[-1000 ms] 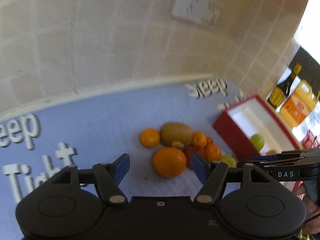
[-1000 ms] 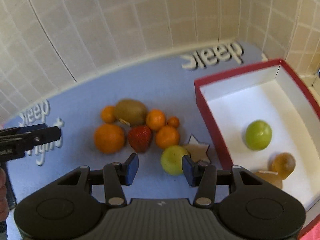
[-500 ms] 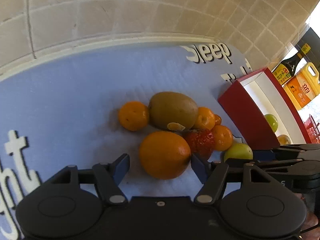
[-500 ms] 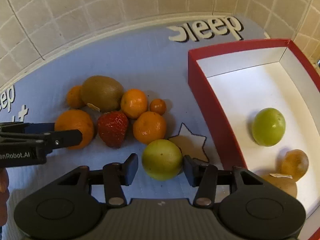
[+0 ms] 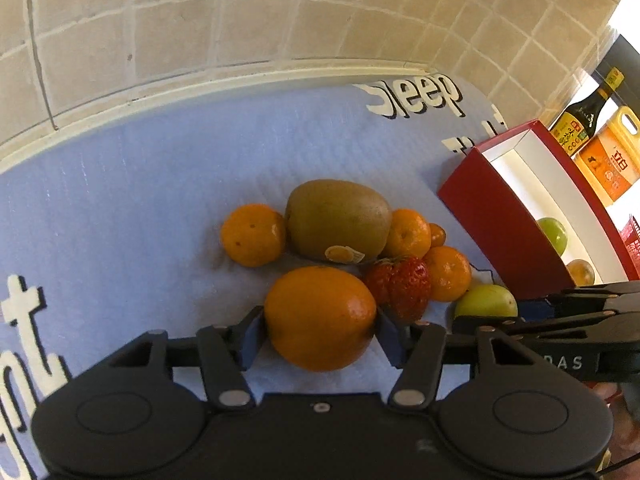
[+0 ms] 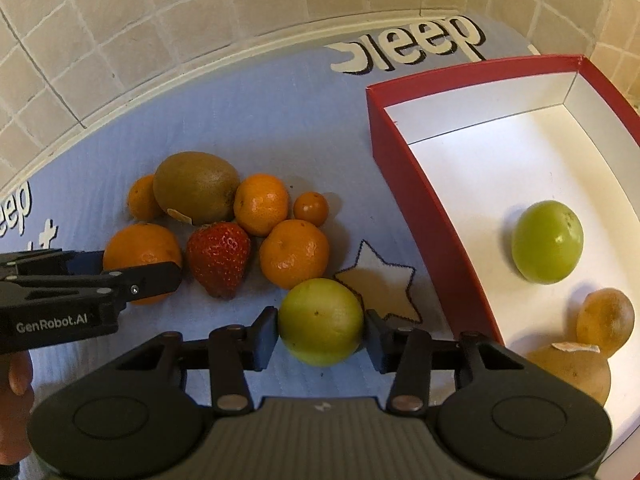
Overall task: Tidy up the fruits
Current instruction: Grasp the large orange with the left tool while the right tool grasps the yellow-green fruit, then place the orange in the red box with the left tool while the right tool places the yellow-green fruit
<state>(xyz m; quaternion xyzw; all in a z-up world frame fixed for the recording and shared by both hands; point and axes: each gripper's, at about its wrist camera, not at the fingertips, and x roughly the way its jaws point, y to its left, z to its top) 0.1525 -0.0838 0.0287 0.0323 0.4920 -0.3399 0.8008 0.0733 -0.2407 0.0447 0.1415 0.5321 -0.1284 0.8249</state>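
Your left gripper clamps the big orange at lower centre. Your right gripper pinches the green fruit, both seemingly bound for the red box at right.

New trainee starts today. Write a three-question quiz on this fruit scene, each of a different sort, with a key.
1. True or false: the strawberry lies inside the red box.
2. Which fruit sits between the left gripper fingers? A kiwi, B large orange, C strawberry.
3. Fill in: the right gripper brackets a green ____ on the blue mat.

Key: 1 false; 2 B; 3 fruit.
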